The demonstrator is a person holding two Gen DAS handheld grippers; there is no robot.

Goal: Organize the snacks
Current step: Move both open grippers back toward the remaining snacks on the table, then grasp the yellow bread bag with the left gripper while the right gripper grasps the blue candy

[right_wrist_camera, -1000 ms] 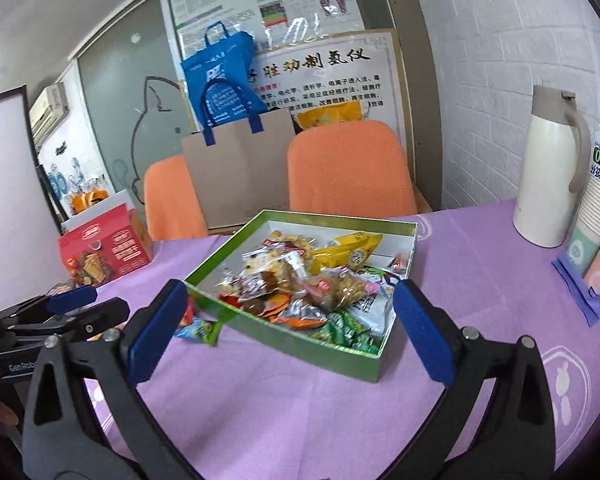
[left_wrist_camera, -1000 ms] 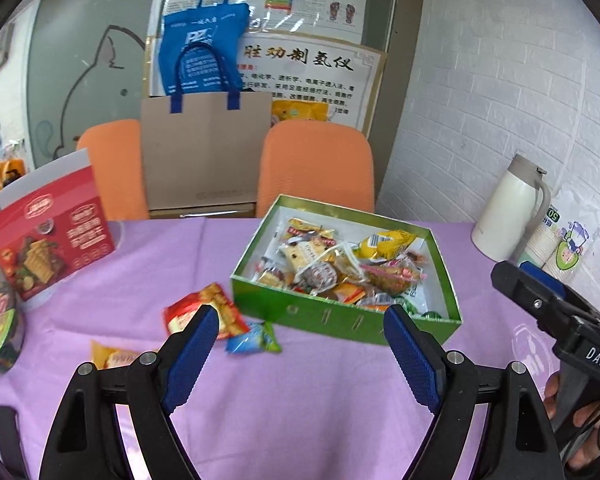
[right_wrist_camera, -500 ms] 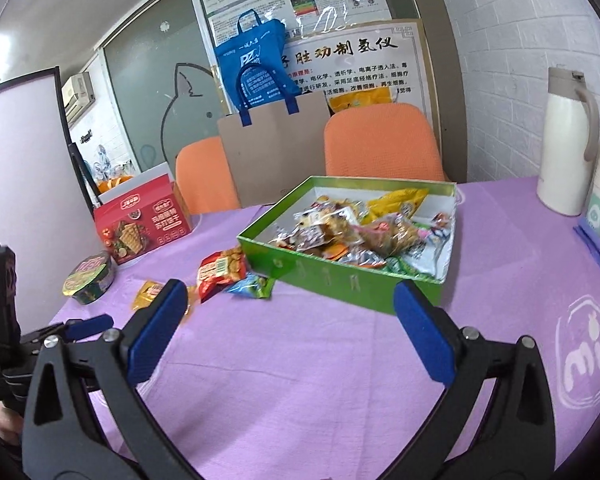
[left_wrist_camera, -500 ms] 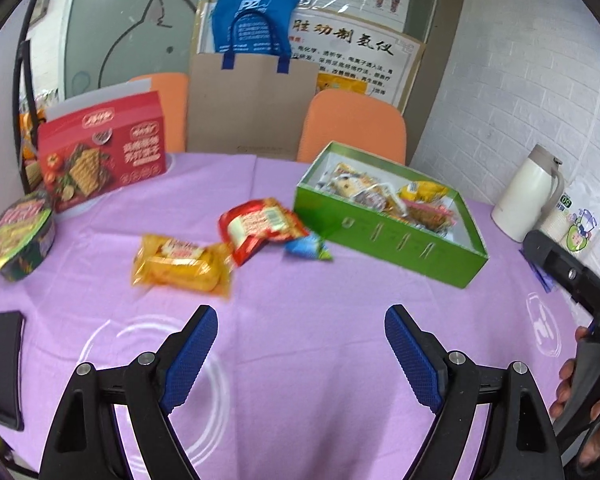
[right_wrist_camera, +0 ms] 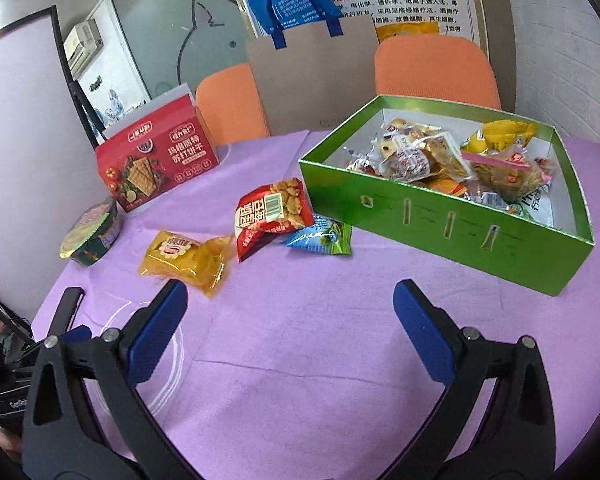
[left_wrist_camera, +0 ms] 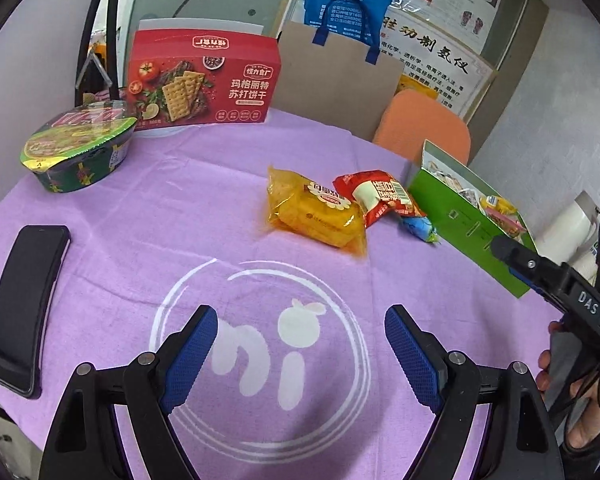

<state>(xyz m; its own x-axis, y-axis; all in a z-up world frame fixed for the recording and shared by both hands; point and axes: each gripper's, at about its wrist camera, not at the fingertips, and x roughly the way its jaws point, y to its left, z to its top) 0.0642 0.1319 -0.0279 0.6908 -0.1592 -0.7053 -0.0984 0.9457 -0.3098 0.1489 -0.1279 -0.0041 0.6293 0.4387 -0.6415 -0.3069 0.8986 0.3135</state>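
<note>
Yellow snack packet (right_wrist_camera: 184, 261), lengthwise toward green box (right_wrist_camera: 452, 227)

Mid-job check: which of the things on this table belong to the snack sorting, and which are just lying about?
For the job: green box; yellow packet; red packet; blue-green packet; possibly the cracker box and noodle bowl.

Lying about: black phone; white thermos; paper bag; orange chairs.

The left gripper (left_wrist_camera: 300, 334) has two black plastic arms with blue bumpy pads (left_wrist_camera: 190, 356) and round silver screws. The right gripper (right_wrist_camera: 290, 308) looks the same: black arms, smooth blue pads (right_wrist_camera: 424, 332), silver screws. From the side its black body has white letters, "DAS". A black cable loops by the hand (left_wrist_camera: 580, 412) holding it.
</note>
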